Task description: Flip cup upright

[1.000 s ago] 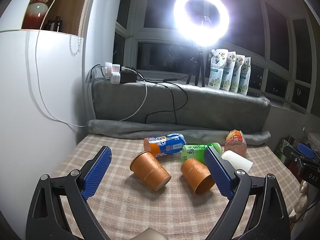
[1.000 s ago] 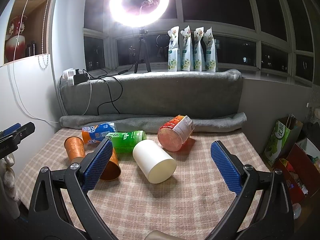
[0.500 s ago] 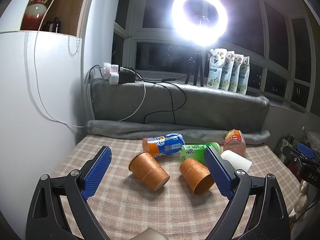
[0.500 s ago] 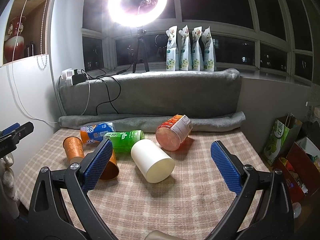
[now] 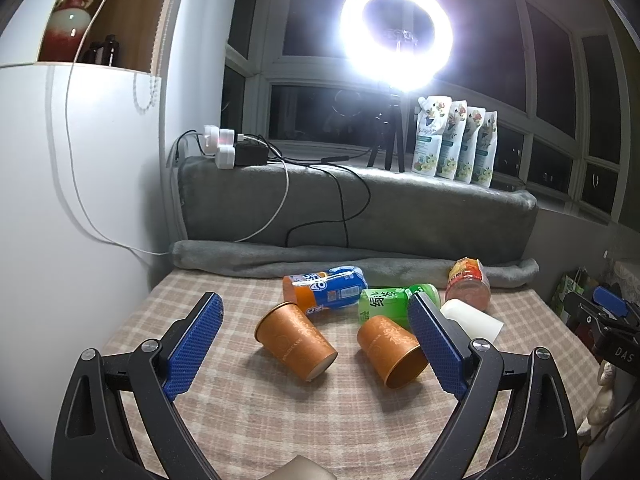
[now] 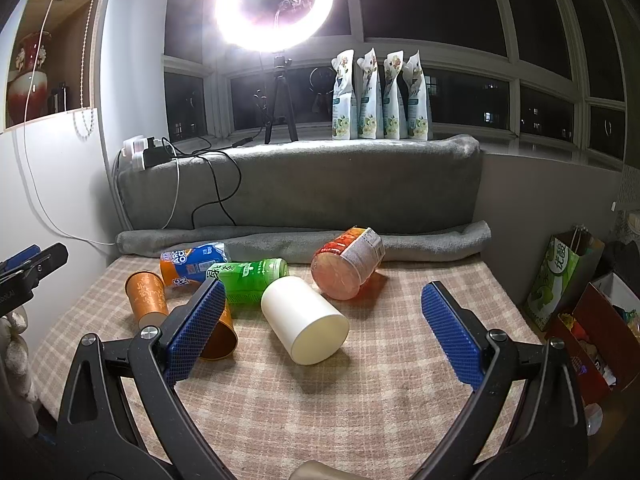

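- While both grippers hover above the checked tablecloth (image 5: 280,420), the left gripper (image 5: 316,344) has its fingers spread wide, holding nothing.
- Between those fingers two orange cups lie on their sides: the left cup (image 5: 296,340) and the right cup (image 5: 390,354), apart.
- The right gripper (image 6: 320,332) is likewise spread and empty, framing a toppled white cup (image 6: 304,320).
- A green bottle (image 6: 248,276) lies just behind the white cup.

Domestic room at night, arranged for filming. A plaid-covered surface (image 6: 360,400) abuts a grey blanket-draped window ledge (image 6: 304,184) under dark windows; a ring light (image 6: 274,4), refill pouches (image 6: 378,96), a shelved vase (image 5: 70,12) and shopping bags (image 6: 564,276) indicate a home.
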{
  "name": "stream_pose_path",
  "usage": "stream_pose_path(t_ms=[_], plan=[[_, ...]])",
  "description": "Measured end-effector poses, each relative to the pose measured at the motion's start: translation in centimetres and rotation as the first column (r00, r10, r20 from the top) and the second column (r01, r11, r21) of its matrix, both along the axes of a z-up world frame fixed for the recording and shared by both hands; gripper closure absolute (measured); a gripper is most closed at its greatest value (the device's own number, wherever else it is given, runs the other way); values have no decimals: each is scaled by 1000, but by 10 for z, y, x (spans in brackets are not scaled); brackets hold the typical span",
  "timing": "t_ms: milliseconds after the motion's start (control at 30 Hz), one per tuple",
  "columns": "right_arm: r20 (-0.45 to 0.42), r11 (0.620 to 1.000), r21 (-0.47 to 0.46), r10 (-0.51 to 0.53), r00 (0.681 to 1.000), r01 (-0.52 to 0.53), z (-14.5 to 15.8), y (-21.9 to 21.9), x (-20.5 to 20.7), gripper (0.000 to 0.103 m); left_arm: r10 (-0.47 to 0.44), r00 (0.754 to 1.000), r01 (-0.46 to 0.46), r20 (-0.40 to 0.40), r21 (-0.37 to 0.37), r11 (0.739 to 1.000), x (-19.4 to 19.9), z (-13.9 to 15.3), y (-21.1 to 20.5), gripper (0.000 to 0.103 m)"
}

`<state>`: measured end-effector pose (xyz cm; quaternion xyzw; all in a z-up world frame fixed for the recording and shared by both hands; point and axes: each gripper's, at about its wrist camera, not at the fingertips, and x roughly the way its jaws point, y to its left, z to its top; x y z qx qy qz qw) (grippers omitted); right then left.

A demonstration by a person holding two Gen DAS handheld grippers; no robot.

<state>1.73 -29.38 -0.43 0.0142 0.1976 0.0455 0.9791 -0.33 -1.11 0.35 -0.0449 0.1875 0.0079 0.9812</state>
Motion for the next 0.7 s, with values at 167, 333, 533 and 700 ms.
stream_pose_path(t_ms=[167, 333, 533, 700], plan=[[-1, 1000, 0, 0, 1000, 0, -1, 0, 0, 3, 0, 1000, 0, 0, 0, 1000, 0, 0, -1, 10], [-3, 1000, 2, 1, 1000, -1, -1, -1, 0, 3, -1, 1000, 1, 1, 2, 1000, 0, 0, -2, 10], [-2, 1000, 0, 1, 1000, -1, -2, -1, 1, 3, -6, 1000, 6, 0, 4, 1000, 0, 0, -6, 10], [-4, 1000, 0, 2, 1000, -2, -2, -1, 1, 3, -8, 1000, 8, 0, 4, 1000, 0, 0, -6, 10]])
